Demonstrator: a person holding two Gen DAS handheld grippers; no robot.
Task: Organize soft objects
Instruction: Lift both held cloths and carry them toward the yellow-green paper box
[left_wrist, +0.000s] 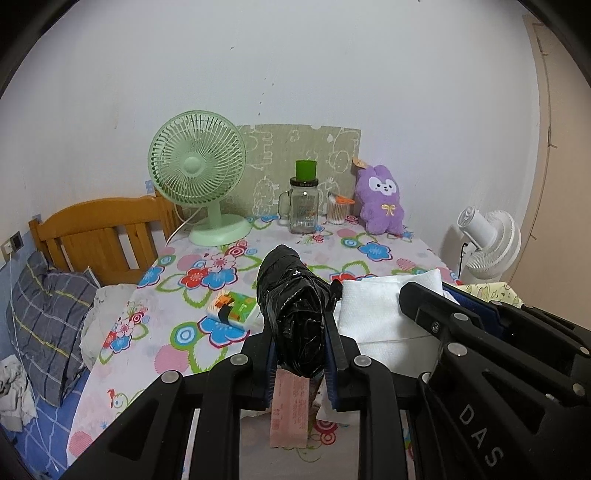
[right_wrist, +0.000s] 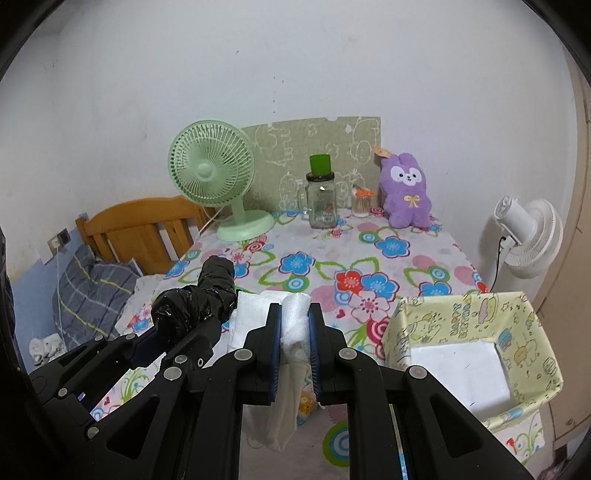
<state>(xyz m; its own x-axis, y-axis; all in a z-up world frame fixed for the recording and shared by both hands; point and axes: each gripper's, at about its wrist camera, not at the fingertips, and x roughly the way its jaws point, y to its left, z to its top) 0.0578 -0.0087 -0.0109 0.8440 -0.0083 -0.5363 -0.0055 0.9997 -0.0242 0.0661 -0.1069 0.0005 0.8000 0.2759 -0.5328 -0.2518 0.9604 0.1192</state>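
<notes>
My left gripper (left_wrist: 297, 325) is shut on a black plastic-wrapped bundle (left_wrist: 291, 299) and holds it above the flowered table; the bundle also shows in the right wrist view (right_wrist: 199, 302). My right gripper (right_wrist: 295, 317) is shut on a stack of white tissues (right_wrist: 293, 321), which hangs down between the fingers; the tissues show at the right of the left wrist view (left_wrist: 384, 314). The two grippers are side by side. A yellow patterned box (right_wrist: 476, 332) stands open at the right front. A purple plush bunny (right_wrist: 406, 195) sits at the table's back right.
A green desk fan (left_wrist: 199, 177), a glass jar with a green cap (left_wrist: 303, 203) and a cotton-swab tub (left_wrist: 338, 210) stand at the back. A small colourful pack (left_wrist: 232, 308) and a pink packet (left_wrist: 290, 413) lie on the flowered tablecloth (left_wrist: 373, 254). A bed headboard (left_wrist: 99, 236) is left; a white fan (right_wrist: 528, 236) right.
</notes>
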